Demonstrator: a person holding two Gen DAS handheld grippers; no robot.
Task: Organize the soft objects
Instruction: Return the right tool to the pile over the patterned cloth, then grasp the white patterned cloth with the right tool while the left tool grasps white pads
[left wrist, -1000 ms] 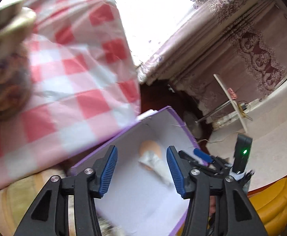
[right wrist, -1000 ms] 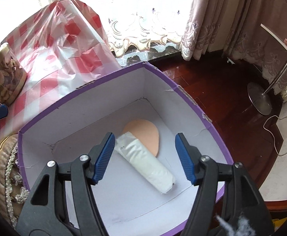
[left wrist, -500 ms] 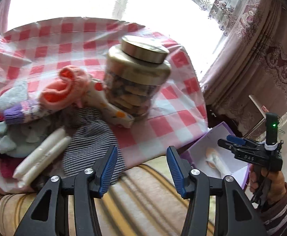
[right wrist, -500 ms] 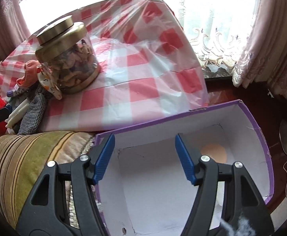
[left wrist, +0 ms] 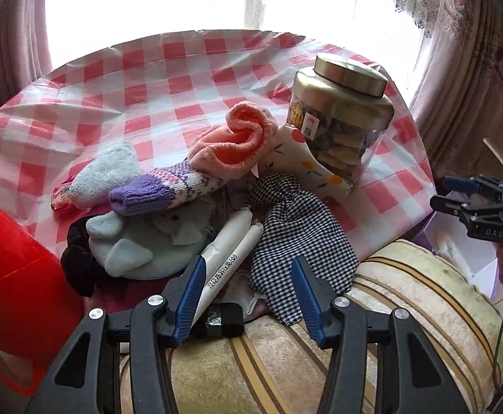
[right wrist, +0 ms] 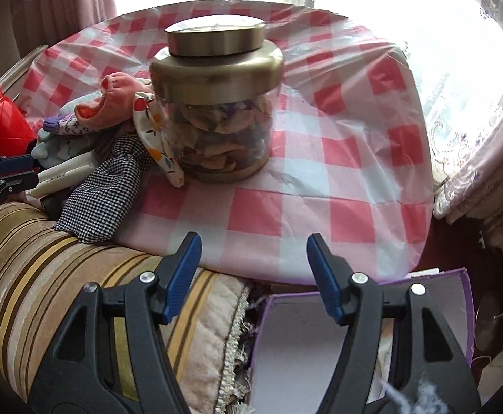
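A pile of soft things lies on the checked table: a pink sock [left wrist: 237,145], a purple knitted sock [left wrist: 161,189], a grey plush [left wrist: 141,241], two white rolls [left wrist: 232,241], a black-and-white checked cloth [left wrist: 296,227] and a floral cloth [left wrist: 306,158]. My left gripper [left wrist: 248,269] hangs open just in front of the rolls and the checked cloth, nothing between its fingers. My right gripper [right wrist: 254,241] is open and empty above the table's near edge, with the purple box [right wrist: 423,274] below it. The pile [right wrist: 106,172] shows at left in the right wrist view.
A glass jar [left wrist: 341,117] with a gold lid stands right of the pile [right wrist: 217,103]. A red plastic thing [left wrist: 10,269] sits at far left. A striped cushion [left wrist: 406,296] lies between table and box. Curtains and a bright window are behind.
Both grippers swung away from the purple box toward the table. The left one now faces the pile of soft things; the right one rose and looks at the jar. Both stayed open.
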